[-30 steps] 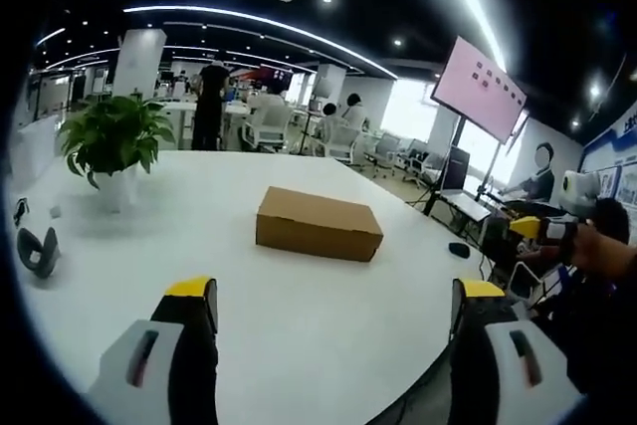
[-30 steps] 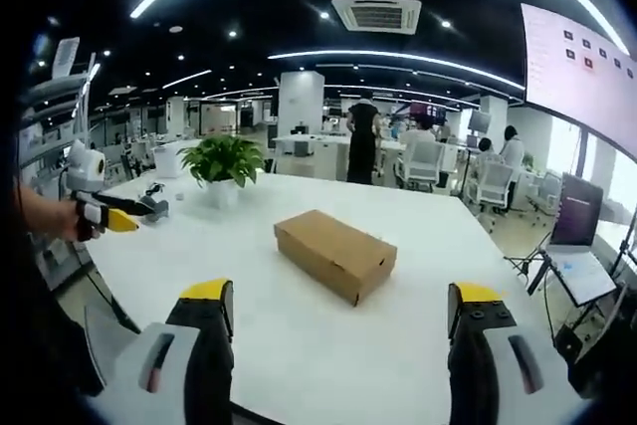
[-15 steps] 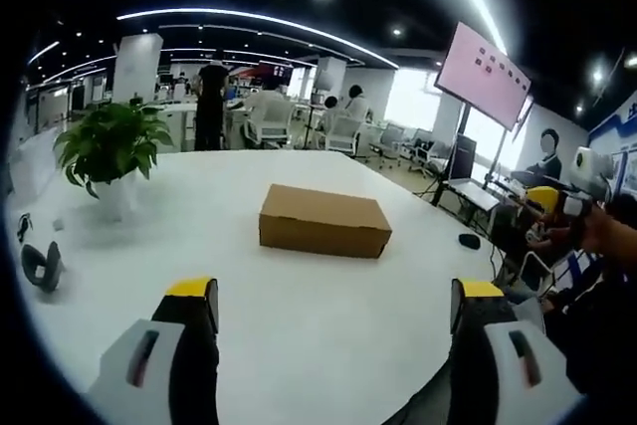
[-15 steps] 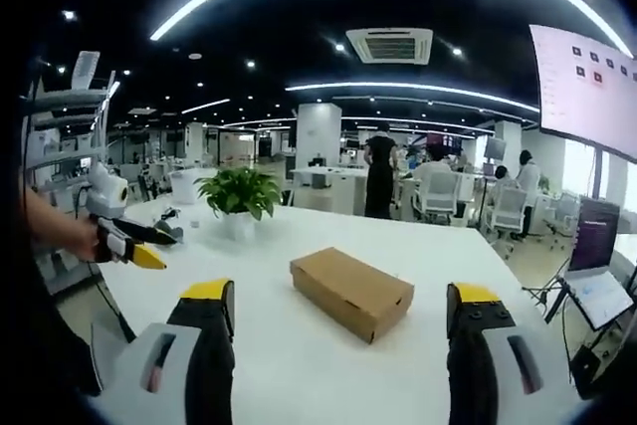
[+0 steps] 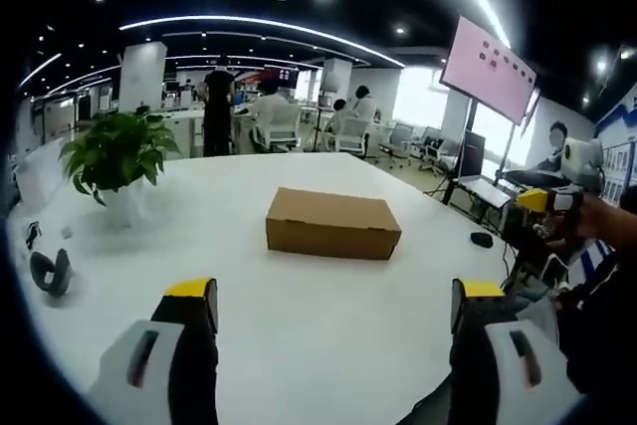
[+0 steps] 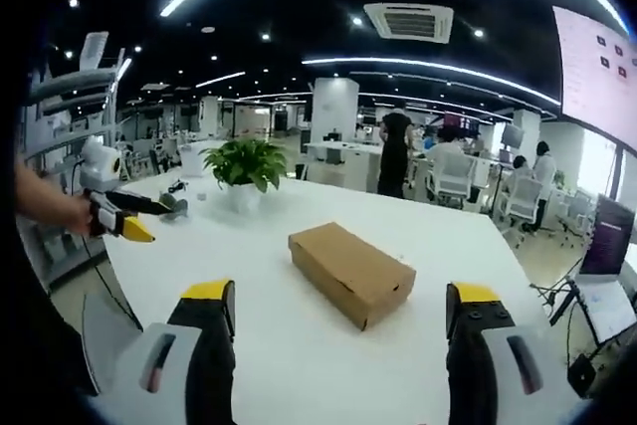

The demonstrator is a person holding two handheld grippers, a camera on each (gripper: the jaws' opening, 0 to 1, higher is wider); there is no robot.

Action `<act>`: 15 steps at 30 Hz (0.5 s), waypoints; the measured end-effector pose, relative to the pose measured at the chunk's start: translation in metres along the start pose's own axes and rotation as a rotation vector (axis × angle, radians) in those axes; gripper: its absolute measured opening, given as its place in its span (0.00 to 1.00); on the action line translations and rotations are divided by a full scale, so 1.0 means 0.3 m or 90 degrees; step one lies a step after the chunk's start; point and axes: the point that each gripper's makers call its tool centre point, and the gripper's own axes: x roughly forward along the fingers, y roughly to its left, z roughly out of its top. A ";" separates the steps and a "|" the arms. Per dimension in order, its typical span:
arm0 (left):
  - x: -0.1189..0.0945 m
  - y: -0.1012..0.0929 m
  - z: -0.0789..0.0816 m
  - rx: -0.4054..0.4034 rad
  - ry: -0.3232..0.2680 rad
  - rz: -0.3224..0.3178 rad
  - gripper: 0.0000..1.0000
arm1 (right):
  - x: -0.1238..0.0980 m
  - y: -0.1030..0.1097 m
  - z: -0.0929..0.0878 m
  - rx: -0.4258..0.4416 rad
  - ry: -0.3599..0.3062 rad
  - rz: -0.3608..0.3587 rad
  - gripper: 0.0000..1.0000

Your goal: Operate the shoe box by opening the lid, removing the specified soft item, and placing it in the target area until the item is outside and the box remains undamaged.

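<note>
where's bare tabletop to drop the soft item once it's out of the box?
The widest free patch is the round white table between the closed brown cardboard shoe box and the near edge. Another bare strip lies between the box and the potted green plant in a white pot. The far-left edge is tighter: a small dark gadget lies there.

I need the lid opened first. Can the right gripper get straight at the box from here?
Probably yes. The right gripper is open and the closed box lies ahead on bare white table, with nothing between. The plant stands well off behind it.
</note>
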 end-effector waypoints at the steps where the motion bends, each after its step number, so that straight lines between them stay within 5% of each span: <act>1: 0.000 0.000 -0.001 0.003 0.002 0.006 0.98 | 0.009 -0.014 -0.010 -0.006 0.012 0.006 0.89; 8: 0.015 0.020 -0.013 0.000 0.023 0.063 0.96 | 0.058 -0.046 -0.028 -0.051 0.017 0.044 0.87; 11: 0.043 0.018 -0.010 -0.012 0.024 0.050 0.98 | 0.075 -0.054 0.001 -0.083 0.009 0.034 0.85; 12: 0.053 0.019 -0.021 -0.010 0.052 0.047 0.98 | 0.077 -0.061 0.002 -0.092 0.023 0.019 0.84; 15: 0.090 0.019 0.014 0.036 0.040 0.026 0.99 | 0.086 -0.046 0.039 -0.053 -0.009 0.020 0.82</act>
